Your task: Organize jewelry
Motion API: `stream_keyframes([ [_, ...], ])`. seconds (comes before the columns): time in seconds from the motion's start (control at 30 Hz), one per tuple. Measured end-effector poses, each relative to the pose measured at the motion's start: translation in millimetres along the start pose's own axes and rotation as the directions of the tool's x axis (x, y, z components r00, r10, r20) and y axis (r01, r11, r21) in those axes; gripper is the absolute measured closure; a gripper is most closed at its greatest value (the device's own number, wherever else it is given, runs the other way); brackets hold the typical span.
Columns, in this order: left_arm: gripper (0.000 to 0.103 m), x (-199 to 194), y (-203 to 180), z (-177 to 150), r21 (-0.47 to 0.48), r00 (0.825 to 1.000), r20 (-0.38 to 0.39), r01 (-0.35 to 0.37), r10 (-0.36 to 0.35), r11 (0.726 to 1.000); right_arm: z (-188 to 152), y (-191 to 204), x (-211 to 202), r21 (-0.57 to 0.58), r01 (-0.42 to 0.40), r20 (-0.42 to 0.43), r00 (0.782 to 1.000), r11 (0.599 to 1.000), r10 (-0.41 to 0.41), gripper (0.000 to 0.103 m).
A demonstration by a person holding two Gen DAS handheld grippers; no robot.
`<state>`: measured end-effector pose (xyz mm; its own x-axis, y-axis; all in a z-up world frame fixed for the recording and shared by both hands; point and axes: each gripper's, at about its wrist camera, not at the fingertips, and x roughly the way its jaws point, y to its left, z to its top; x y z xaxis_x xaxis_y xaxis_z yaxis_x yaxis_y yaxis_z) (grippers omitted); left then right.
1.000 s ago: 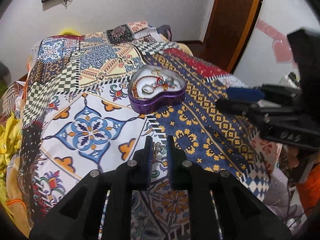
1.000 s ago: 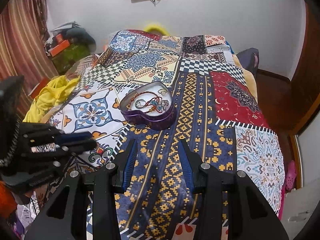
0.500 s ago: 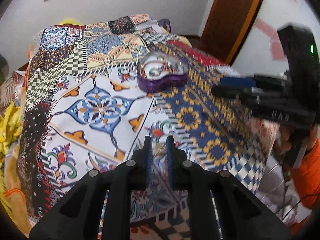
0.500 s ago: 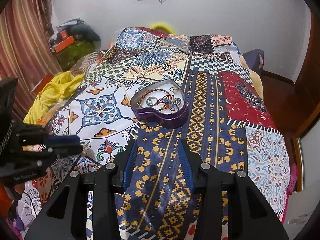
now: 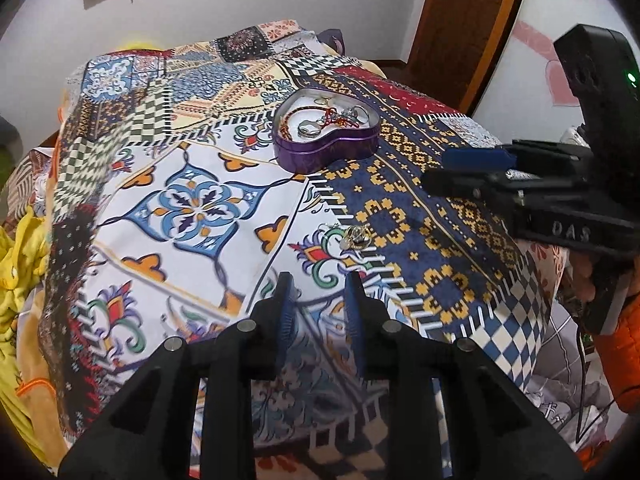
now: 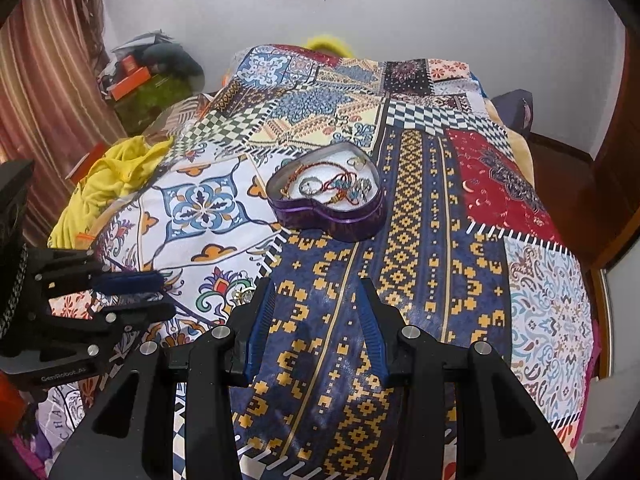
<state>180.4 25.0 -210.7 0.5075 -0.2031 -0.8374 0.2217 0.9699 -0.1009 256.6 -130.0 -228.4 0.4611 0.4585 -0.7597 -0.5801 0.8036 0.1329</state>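
Observation:
A purple heart-shaped tin (image 5: pixel 326 136) sits on the patchwork bedspread and holds beaded bracelets and rings; it also shows in the right wrist view (image 6: pixel 326 204). A small gold and silver jewelry piece (image 5: pixel 355 237) lies loose on the bedspread just ahead of my left gripper (image 5: pixel 319 294), which is open and empty. The piece is partly hidden behind my right finger in the right wrist view (image 6: pixel 245 294). My right gripper (image 6: pixel 316 300) is open and empty over the blue and gold patch, short of the tin.
The bedspread (image 5: pixel 192 208) drops off at the near edge and sides. Yellow cloth (image 6: pixel 116 184) lies at the left. A cluttered corner with boxes (image 6: pixel 132 80) is at the back left. A wooden door (image 5: pixel 468 20) stands at the right.
My left gripper opened and let go of the small jewelry piece, which now lies on the bedspread ahead of it. My right gripper stayed open and barely moved.

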Motion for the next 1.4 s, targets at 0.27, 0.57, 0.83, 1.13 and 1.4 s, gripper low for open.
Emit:
stream_keyframes([
  [0.27,0.078,36,-12,12,0.047,0.999,-0.03,0.025,-0.024,0.999,-4,-5,4,0.005,0.001,-0.016,1.0,1.0,-0.001,0.065],
  [0.57,0.078,45,-12,18,0.05,0.999,-0.004,0.047,-0.047,0.998,-5,-10,8,0.011,-0.008,-0.022,1.0,1.0,0.008,0.065],
  [0.83,0.096,42,-20,14,0.083,0.999,0.011,0.043,-0.044,0.996,-5,-7,11,0.009,-0.018,-0.025,1.0,1.0,0.019,0.065],
  [1.13,0.096,22,-12,14,0.028,0.997,0.062,0.041,-0.043,0.999,-4,-7,7,0.013,-0.015,-0.015,1.0,1.0,0.016,0.065],
  [1.4,0.096,-3,13,10,-0.044,0.994,0.096,0.05,-0.045,0.998,-2,15,17,-0.029,-0.04,-0.028,0.999,0.999,0.039,0.065],
])
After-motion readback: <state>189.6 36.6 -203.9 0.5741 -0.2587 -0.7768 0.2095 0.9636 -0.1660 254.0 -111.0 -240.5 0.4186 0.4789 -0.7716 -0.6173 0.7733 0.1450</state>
